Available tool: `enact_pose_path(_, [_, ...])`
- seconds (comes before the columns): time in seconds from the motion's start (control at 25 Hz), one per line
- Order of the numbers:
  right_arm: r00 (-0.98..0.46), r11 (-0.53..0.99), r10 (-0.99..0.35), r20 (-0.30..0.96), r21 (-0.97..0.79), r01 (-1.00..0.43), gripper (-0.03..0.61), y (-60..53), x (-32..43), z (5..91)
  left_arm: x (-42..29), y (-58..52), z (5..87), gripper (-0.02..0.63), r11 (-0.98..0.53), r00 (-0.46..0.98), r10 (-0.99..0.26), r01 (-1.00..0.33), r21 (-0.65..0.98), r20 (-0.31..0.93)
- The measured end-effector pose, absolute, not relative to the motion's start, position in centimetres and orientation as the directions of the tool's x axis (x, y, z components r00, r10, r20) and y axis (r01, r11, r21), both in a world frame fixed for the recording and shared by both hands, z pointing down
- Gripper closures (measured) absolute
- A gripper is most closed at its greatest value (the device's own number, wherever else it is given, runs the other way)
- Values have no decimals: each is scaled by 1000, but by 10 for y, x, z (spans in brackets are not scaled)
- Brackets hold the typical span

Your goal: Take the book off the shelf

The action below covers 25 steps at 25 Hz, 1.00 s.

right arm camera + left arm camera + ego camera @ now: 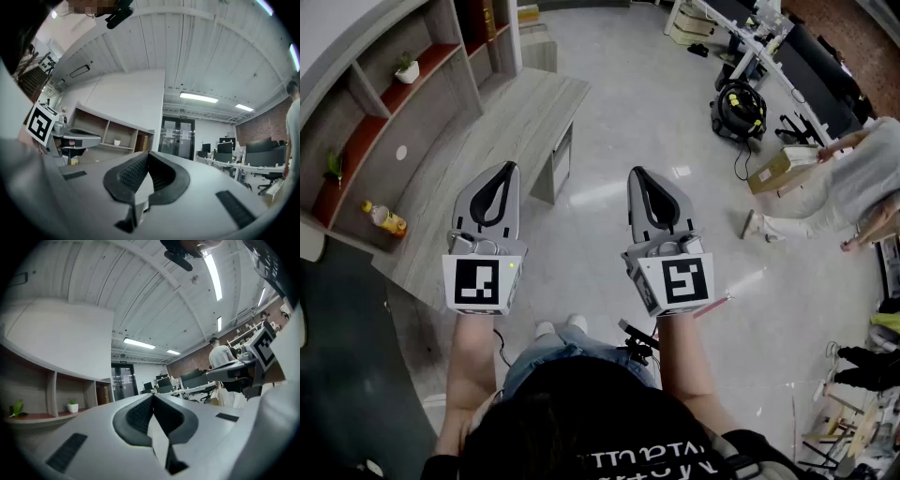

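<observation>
Upright books point(487, 21) stand in the far compartment of the grey wall shelf point(370, 94) at the upper left of the head view. They show small and distant in the left gripper view point(105, 393) and the right gripper view point(143, 143). My left gripper point(508, 169) and my right gripper point(636, 173) are held side by side, about level, in mid-air over the floor, well short of the shelf. The jaws of each meet at the tips with nothing between them point(153, 395) point(148, 153).
A low grey bench point(516, 122) runs along the shelf. On the shelf are two small potted plants point(407, 67) point(334, 167) and a bottle point(386, 219). At the right are a vacuum cleaner point(739, 108), a cardboard box point(778, 169) and a person point(853, 178).
</observation>
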State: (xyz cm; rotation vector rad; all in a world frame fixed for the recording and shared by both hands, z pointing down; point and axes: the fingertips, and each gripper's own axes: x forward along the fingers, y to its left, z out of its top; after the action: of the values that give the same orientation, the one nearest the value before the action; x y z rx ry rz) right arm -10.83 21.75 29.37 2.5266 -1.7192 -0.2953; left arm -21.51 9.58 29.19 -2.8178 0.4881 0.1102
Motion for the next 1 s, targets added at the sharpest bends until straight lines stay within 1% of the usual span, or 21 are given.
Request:
enact_pose_path(0.28, [364, -380, -924, -118, 178, -908, 565, 223, -108, 286, -212, 99, 279, 603, -905, 943, -292, -326, -272, -159])
enact_pose_path(0.44, [379, -388, -920, -95, 107, -915, 563, 223, -95, 289, -205, 97, 274, 602, -900, 943, -285, -326, -289, -174])
enact_pose_path(0.48, [381, -388, -920, -87, 85, -918, 539, 223, -92, 291, -203, 97, 272, 603, -899, 941, -285, -328, -291, -181])
enact_pose_path(0.56, [393, -397, -916, -78, 52, -916, 263, 225, -84, 294, -201, 97, 271, 602, -896, 938, -291, -336, -290, -187])
enact_pose_path(0.68, [428, -432, -898, -100, 29, -901, 212, 233, -73, 293, -197, 99, 272, 603, -896, 935, -303, -345, -279, -183])
enact_pose_path(1.0, [419, -419, -900, -120, -22, -908, 210, 235, -61, 293, -182, 94, 284, 603, -903, 941, -301, -334, -271, -156])
